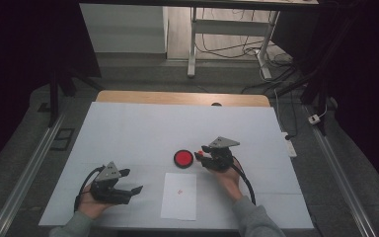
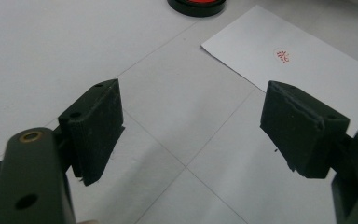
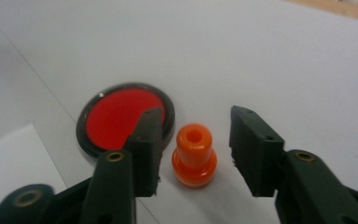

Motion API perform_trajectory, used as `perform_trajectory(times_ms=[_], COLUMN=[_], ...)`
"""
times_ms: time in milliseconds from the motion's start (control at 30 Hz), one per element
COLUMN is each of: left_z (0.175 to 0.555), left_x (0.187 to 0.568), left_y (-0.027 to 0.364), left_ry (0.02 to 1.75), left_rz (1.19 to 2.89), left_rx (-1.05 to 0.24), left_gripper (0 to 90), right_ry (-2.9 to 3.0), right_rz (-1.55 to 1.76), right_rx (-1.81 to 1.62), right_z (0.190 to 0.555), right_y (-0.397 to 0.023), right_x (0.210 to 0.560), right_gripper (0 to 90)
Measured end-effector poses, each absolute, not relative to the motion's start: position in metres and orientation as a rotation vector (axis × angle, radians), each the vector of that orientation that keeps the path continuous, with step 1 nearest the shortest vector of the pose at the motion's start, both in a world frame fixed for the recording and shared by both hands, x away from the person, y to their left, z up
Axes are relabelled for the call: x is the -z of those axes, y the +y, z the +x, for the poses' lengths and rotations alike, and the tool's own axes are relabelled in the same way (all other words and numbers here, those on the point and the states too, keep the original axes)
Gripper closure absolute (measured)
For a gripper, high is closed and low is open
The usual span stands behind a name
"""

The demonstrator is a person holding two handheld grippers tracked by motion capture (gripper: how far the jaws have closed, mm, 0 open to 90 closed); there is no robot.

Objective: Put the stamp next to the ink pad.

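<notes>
Right gripper (image 3: 196, 149), jaws apart, straddles an upright orange plastic stamp (image 3: 194, 156) without touching it, beside a round red ink pad (image 3: 116, 119). Left gripper (image 2: 191, 135) gapes empty over the counter (image 2: 51, 46); the white paper sheet (image 2: 307, 70) bears an illegible red imprint (image 2: 284, 55).

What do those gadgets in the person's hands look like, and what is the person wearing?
Each hand holds a black gripper: the left gripper and the right gripper. Both end in two blocky, dark jaws on arms with brass-coloured rivets, and both carry a grey three-cornered plate on top. A black cable loops back from each toward the person. The sleeves are grey.
</notes>
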State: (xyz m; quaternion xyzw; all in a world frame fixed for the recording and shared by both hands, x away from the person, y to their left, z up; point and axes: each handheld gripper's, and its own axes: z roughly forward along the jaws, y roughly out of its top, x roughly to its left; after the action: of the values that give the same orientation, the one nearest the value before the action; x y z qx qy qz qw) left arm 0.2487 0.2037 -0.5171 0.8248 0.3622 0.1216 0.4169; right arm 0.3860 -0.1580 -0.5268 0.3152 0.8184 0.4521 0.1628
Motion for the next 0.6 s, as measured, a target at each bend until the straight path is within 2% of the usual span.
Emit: perform_trajectory(times_ms=[100, 600], left_z=[0.249, 0.252], left_x=[0.517, 0.52], left_y=[0.205, 0.211], left_ry=[0.913, 0.942], left_rz=[2.064, 2.049], left_rx=[-0.306, -0.311], left_gripper=[21.4, 21.4], right_ry=[2.304, 2.32], right_rz=[0.901, 0.835], right_rx=[-1.338, -1.436], right_z=[0.385, 0.373], right_y=[-0.162, -0.177], right_x=[0.52, 0.498], right_gripper=[51.2, 50.2])
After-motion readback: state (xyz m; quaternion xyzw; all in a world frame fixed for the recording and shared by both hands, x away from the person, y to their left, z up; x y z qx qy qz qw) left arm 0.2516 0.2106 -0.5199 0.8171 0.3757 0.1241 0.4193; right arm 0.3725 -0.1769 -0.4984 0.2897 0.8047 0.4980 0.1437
